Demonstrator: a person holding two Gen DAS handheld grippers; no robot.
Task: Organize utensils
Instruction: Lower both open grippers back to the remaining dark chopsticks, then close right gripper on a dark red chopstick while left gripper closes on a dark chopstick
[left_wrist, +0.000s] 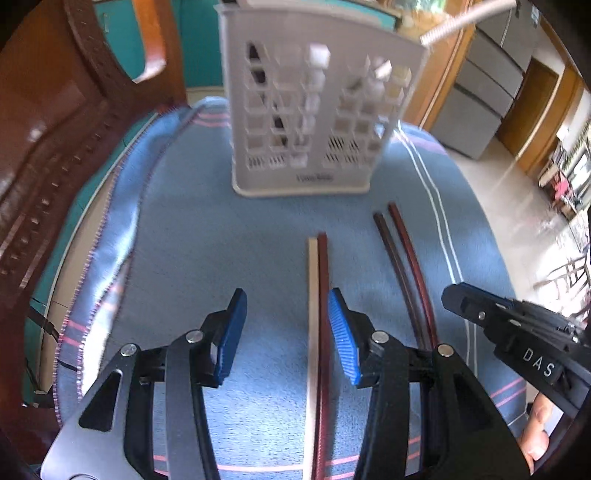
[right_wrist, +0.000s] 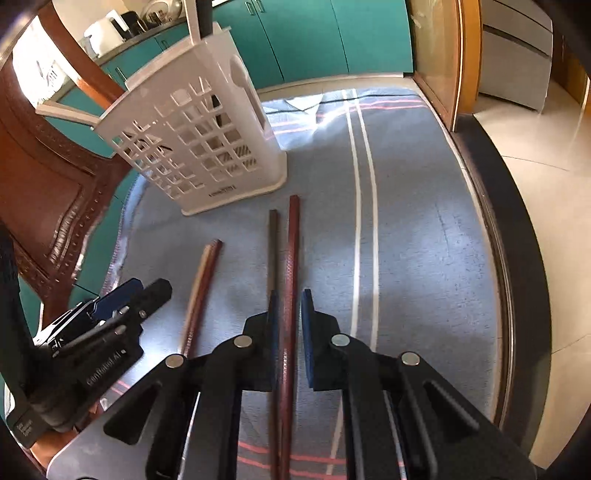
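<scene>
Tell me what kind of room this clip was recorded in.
Most likely a home kitchen or dining area: teal cabinets, kettle and cookware on a counter, a white utensil holder and chopsticks on a cloth-covered table.

Left gripper (left_wrist: 286, 332) spread wide over chopsticks on a blue cloth (left_wrist: 221, 240)

A pale chopstick (left_wrist: 312, 295) and a dark red chopstick (left_wrist: 323, 295) lie side by side between the blue pads (left_wrist: 341, 334) — nearer the right one, though contact cannot be told. A second dark pair (left_wrist: 404, 266) lies further right, beside the right gripper (left_wrist: 480, 314). Beyond stands a white slotted utensil holder (left_wrist: 314, 110) — upright on the cloth.
</scene>
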